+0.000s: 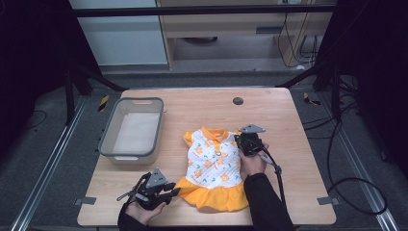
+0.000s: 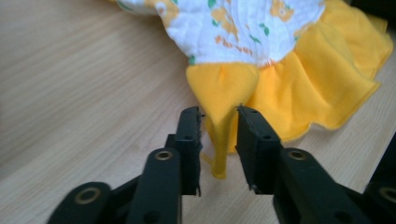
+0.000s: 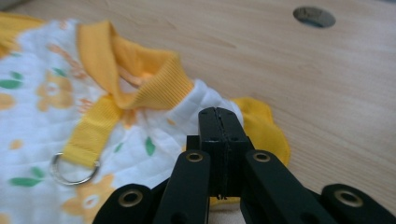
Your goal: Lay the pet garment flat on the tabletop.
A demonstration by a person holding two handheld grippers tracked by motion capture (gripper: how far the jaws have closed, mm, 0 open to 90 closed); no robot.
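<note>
The table [image 1: 207,103] is pale wood with a fine grain and a smooth, matt finish. On it the small dress [image 1: 215,161] is soft cloth: its white printed body looks quilted, the yellow skirt frill [image 2: 322,79] is plain matt fabric, and the collar [image 3: 140,77] is ribbed knit. Below the collar a woven yellow strap carries a shiny metal ring [image 3: 72,170]. Left of the dress, the grey tub [image 1: 108,137] looks like smooth matt plastic.
</note>
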